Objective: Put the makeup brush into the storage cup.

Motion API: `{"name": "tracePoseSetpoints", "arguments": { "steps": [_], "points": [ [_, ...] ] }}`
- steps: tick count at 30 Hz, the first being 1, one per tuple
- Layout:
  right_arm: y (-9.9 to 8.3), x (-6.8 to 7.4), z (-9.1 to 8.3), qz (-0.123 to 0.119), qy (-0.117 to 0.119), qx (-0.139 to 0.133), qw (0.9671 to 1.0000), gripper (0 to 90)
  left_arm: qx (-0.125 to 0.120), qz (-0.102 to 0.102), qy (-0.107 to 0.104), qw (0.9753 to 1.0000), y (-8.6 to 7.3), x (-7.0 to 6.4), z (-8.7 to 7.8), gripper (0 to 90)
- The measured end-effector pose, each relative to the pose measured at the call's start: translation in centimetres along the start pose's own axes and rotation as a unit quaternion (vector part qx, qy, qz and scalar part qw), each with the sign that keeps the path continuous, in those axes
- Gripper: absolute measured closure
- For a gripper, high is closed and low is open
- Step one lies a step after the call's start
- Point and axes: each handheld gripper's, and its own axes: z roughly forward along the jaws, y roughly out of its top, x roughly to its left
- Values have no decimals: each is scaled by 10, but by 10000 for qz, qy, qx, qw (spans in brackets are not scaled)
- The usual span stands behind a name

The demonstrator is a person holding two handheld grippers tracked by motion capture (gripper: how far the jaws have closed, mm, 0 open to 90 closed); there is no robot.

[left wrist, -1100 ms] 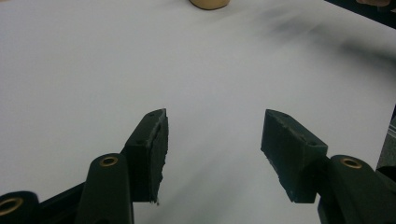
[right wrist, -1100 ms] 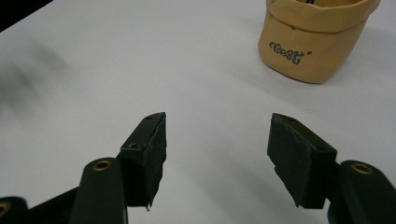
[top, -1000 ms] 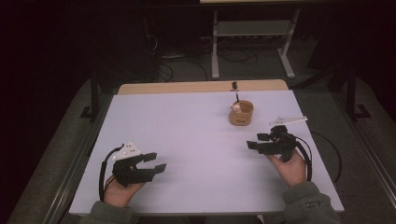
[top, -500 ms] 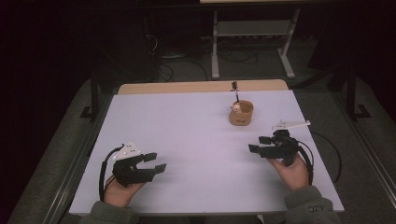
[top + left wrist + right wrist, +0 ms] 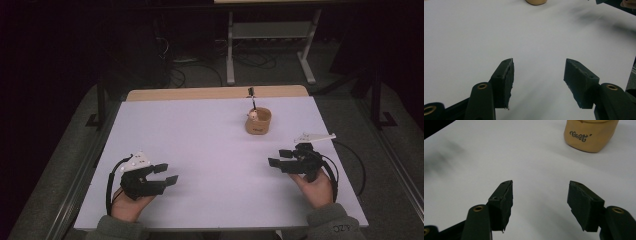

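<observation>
A small tan cup (image 5: 258, 121) with dark lettering stands on the white table (image 5: 200, 140), right of centre toward the far edge. Something small and pale sits in it, with a thin dark stick rising behind it. My left gripper (image 5: 166, 174) rests low at the near left, held by a hand, jaws open with nothing between them (image 5: 538, 75). My right gripper (image 5: 278, 157) hovers at the near right, pointing left, also open and empty (image 5: 540, 195). The cup (image 5: 590, 135) lies ahead and to the right of its jaws. The cup's base (image 5: 536, 2) peeks in at the top of the left gripper view.
A bare wooden strip (image 5: 215, 93) runs along the table's far edge. Behind it stand a white metal frame (image 5: 270, 40) and floor cables in the dark. A cable (image 5: 350, 165) trails from the right gripper toward the table's right edge.
My right gripper has drawn back slightly toward the near edge, away from the cup. The left gripper has stayed where it was.
</observation>
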Motion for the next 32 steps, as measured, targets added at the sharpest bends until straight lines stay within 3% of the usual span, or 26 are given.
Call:
{"name": "tracePoseSetpoints", "arguments": {
  "steps": [32],
  "points": [
    [-20,11,-3,-120,-1,-2,9999,346,46,-11,-7,10000,-2,1,2,407]
  ]
}}
